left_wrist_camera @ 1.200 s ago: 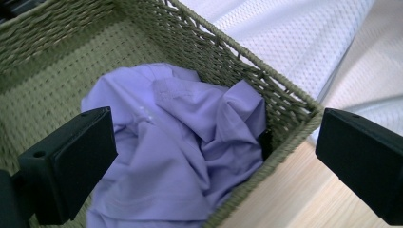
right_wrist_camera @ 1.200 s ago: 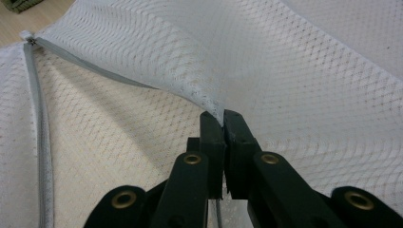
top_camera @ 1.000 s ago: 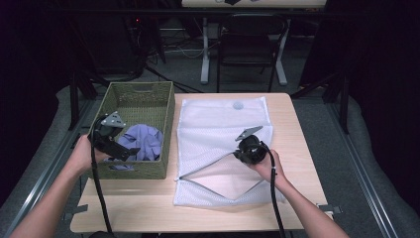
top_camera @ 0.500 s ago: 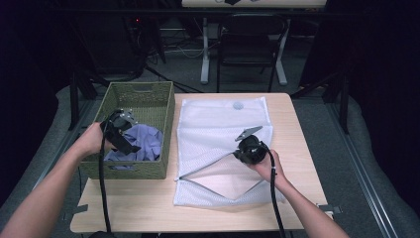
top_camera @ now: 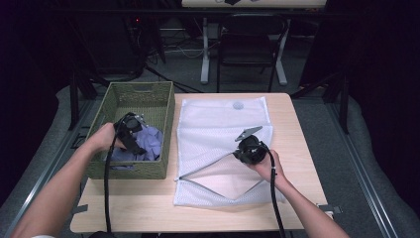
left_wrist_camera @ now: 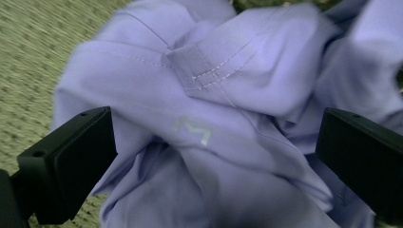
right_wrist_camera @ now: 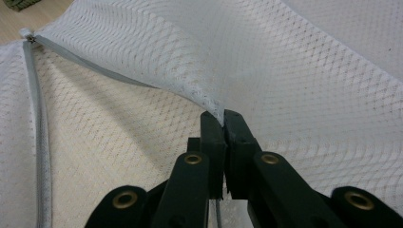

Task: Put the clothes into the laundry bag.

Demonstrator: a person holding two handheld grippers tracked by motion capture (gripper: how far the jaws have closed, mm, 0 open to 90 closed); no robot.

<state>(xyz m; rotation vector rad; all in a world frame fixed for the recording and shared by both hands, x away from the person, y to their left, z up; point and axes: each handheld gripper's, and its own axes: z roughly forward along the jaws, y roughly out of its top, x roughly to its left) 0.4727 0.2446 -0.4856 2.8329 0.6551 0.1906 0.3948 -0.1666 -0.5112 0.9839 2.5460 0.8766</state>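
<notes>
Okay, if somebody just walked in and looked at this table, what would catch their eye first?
Probably the white mesh laundry bag spread mid-table, its zipped edge pinched up by the right gripper so the mouth gapes. Next, the crumpled lilac garment in the green woven basket at the left, with the left gripper's open fingers straddling it.

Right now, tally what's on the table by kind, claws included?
Green woven basket: 1
Lavender garment in the basket: 1
White mesh laundry bag, zipper open: 1
Claws: 2, left claw open over the garment, right claw shut on the bag's upper edge
Total: 5
</notes>
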